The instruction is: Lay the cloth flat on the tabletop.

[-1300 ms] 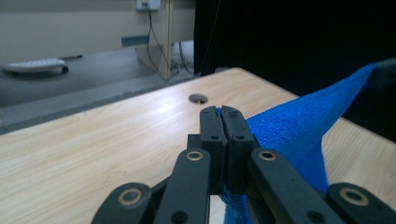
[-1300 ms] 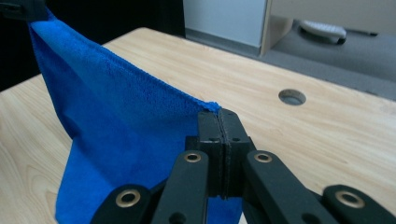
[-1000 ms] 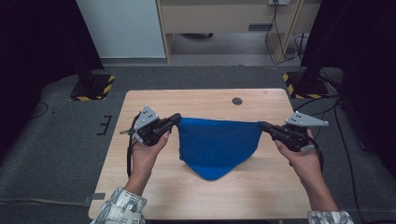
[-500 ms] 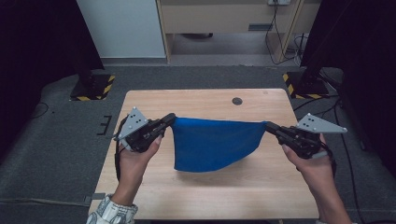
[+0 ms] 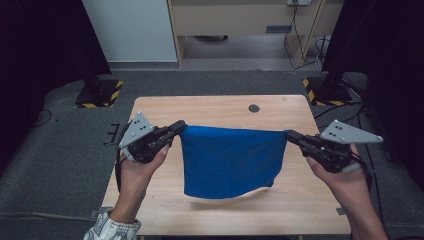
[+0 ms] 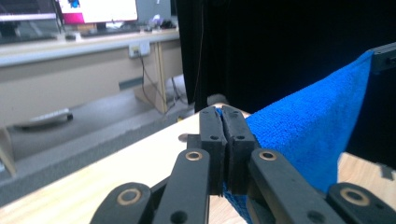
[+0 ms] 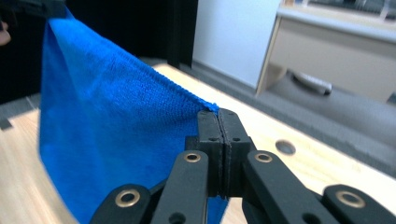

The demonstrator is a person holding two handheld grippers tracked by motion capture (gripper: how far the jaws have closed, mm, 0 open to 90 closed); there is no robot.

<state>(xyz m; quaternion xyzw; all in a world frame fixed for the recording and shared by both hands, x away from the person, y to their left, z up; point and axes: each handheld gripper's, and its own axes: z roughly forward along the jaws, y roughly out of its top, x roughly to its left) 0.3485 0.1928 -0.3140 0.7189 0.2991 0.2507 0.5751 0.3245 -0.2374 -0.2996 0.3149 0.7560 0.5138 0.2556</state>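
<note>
Blue terry-cloth towel point(image 5: 231, 160) hangs spread between my two tongs above the pale wooden worktop point(image 5: 155, 107), its top edge drawn into a nearly straight line and the rest dropping as a flat sheet. I have my left tongs point(image 5: 181, 126) clamped tight on the towel's upper left corner; in the left gripper view the two black jaws sit pressed together with a sliver of blue fabric point(image 6: 299, 121) pinched between them and the cloth running off to the right. My right tongs point(image 5: 289, 135) are likewise closed hard on the upper right corner, and in the right gripper view the towel point(image 7: 112, 126) stretches away to the left from the shut jaws. From the high view the lower hem curves a little and I cannot tell whether it touches the wood. A small dark round hole point(image 5: 254, 108) lies in the worktop beyond the towel, well apart from it.
</note>
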